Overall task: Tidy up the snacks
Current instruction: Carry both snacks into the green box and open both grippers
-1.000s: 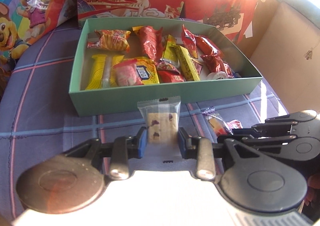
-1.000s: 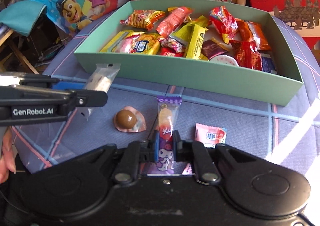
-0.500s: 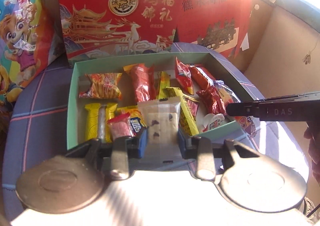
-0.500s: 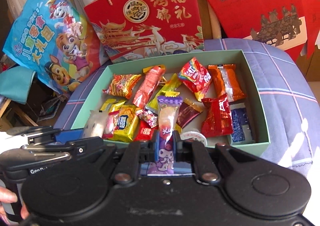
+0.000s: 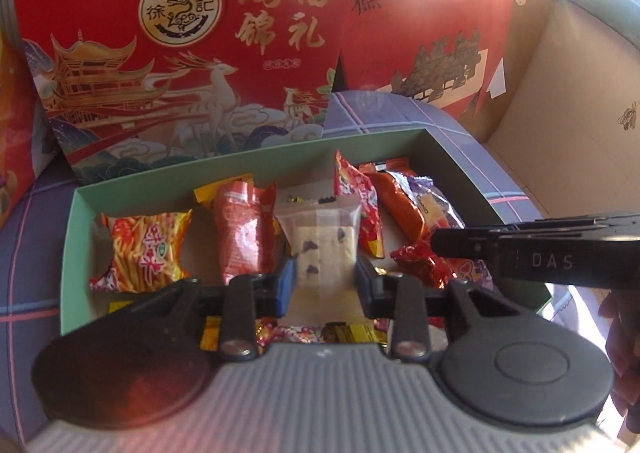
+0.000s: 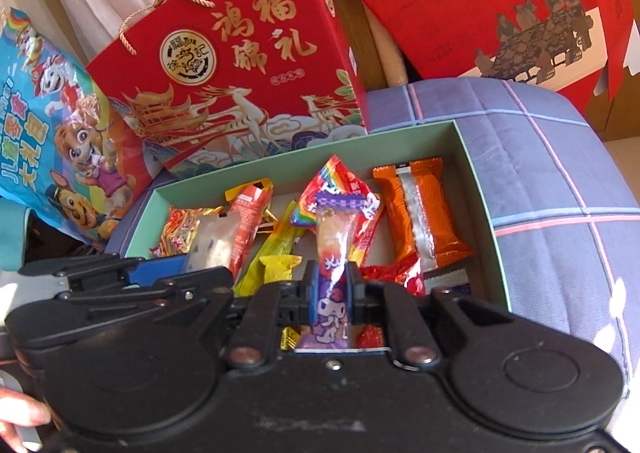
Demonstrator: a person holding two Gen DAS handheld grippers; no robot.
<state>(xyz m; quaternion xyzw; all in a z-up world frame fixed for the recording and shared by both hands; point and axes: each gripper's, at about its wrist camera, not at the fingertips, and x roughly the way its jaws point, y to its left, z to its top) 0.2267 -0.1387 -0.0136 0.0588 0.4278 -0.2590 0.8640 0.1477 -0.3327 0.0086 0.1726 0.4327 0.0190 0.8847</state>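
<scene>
Left wrist view: left gripper (image 5: 322, 285) pinches a clear-wrapped nougat bar (image 5: 323, 249) by its lower half, pads pressed on both side edges, bar standing upright above the green box (image 5: 70, 237). Box sits on a plaid cushion (image 5: 24, 253), already crowded: noodle snack pack (image 5: 146, 249) at the left end, red foil packet (image 5: 244, 233) beside it, more wrappers to the right. Red gift bag (image 5: 180, 53) stands behind the box.

Right wrist view: right gripper (image 6: 330, 291) is clamped tight on a purple cartoon candy stick (image 6: 331, 273), also upright, over the middle of the box. Orange wrapped bar (image 6: 420, 221) lies along the right wall; rainbow packet (image 6: 340, 189) sits just behind the held stick. Left gripper shows at the lower left, beside this one.

Step in hand, as I read it: both snacks are carried over the box, release is next.

Doing it well:
- Lower each piece until near the packets below before spreading the jaws, so nothing bounces out.
- Aim the nougat at the gap between the red foil packet and the packets right of it.
- Keep the two grippers apart; they are close enough to knock.
- Tilt each piece flat so it doesn't stand on end.
</scene>
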